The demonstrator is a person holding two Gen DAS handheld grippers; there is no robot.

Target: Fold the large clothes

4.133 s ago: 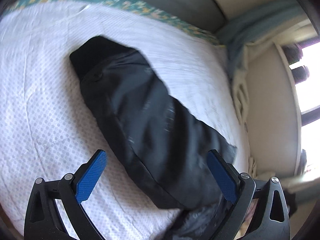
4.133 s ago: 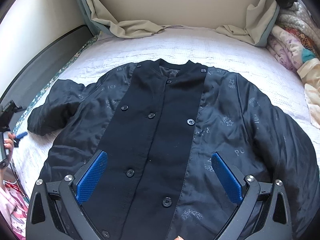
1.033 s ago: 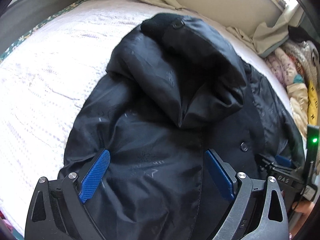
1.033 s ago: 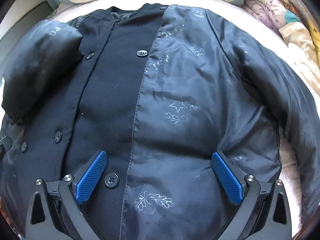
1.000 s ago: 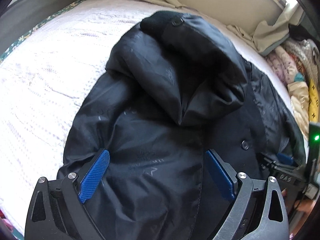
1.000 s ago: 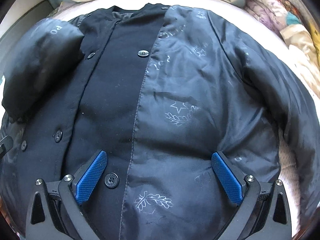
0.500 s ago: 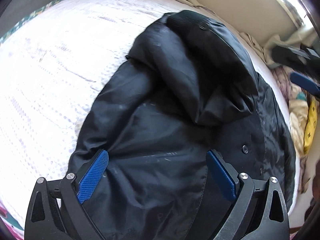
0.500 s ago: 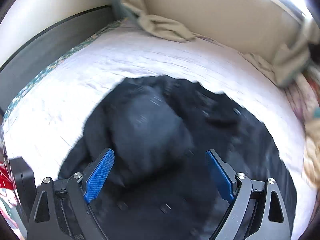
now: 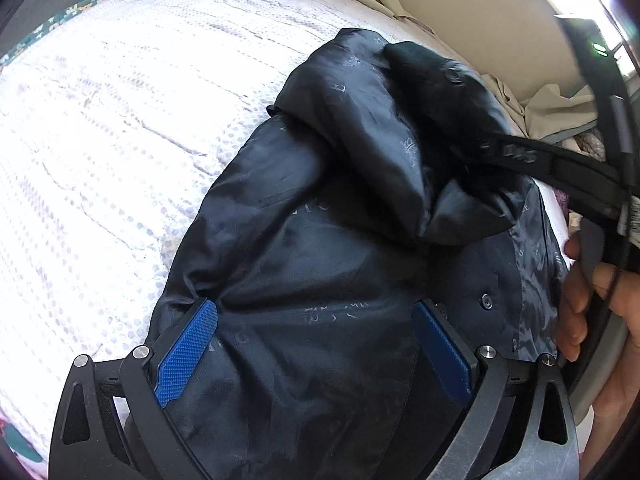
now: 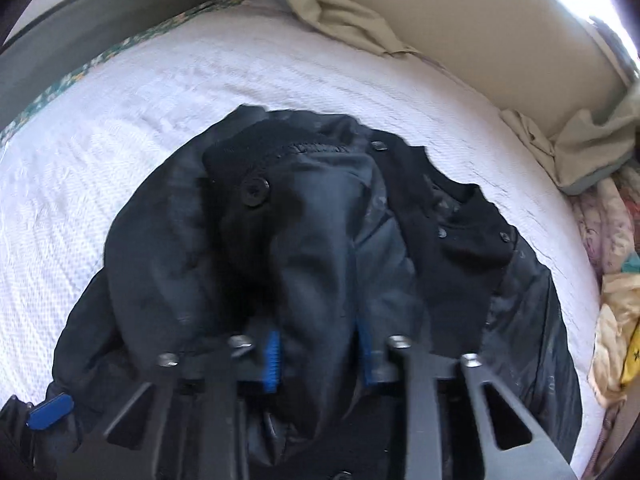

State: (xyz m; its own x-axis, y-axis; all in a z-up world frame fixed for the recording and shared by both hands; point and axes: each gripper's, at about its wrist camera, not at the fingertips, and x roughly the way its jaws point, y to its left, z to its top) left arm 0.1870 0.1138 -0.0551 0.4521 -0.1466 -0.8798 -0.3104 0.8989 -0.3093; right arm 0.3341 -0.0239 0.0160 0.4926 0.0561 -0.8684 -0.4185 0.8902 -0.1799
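Both grippers are working the black satin-lined jacket [image 10: 304, 264] lying on the white quilted bedspread [image 9: 120, 128]: right gripper [image 10: 316, 356], jaws just closing, is clamping its folded sleeve; left gripper [image 9: 316, 344] is hovering spread apart.

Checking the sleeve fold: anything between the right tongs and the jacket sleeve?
Nothing visible. The right tongs have just been closing, and a fold of the folded-in sleeve of the black jacket already sits between the blue pads. Left tongs stand open over the jacket.

White textured bed [image 9: 120, 128] under black jacket [image 9: 320, 264], beige cloth [image 10: 344, 12].
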